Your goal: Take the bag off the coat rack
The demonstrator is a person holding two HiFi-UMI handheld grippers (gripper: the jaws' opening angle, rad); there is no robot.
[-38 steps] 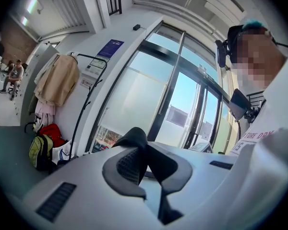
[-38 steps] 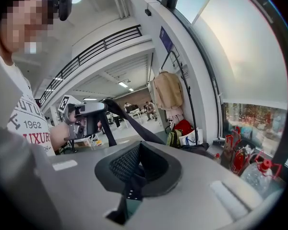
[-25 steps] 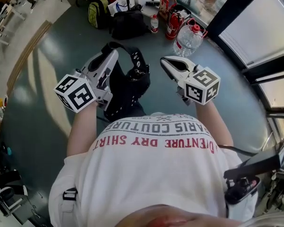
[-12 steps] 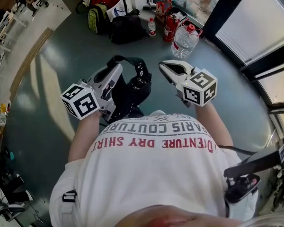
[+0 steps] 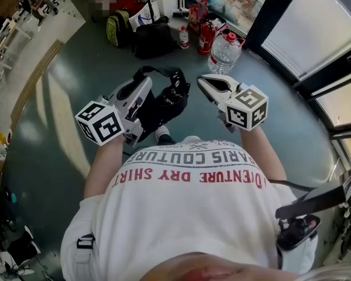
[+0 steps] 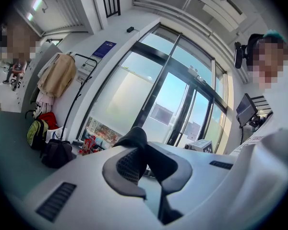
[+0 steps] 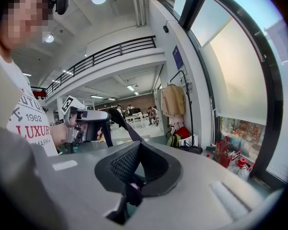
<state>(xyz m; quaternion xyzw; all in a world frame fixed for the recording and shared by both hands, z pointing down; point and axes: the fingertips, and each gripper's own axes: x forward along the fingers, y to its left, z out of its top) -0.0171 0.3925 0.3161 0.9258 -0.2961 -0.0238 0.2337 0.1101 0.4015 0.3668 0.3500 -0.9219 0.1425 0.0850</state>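
The black bag [image 5: 164, 107] hangs by its strap [image 5: 158, 72] from my left gripper [image 5: 145, 82], which is shut on the strap in front of the person's chest. In the left gripper view the black strap [image 6: 134, 145] sticks up from between the closed jaws. My right gripper [image 5: 203, 82] is held level beside the bag, apart from it, shut with nothing in it. The right gripper view shows the left gripper [image 7: 86, 123] with the strap [image 7: 122, 126] running down from it. The coat rack [image 6: 81, 78] stands far off by the window with a beige coat [image 6: 57, 75] on it.
By the window wall sit a dark bag [image 5: 155, 38], a green backpack [image 5: 114, 28], a big water jug [image 5: 223, 52] and red containers [image 5: 206, 35]. Glass panes and a black frame [image 5: 281, 7] run along the right. Grey floor [image 5: 64, 98] lies all around.
The bag has swung up and a little right under the left gripper, and a shoe shows below it. Both grippers hold nearly the same places.
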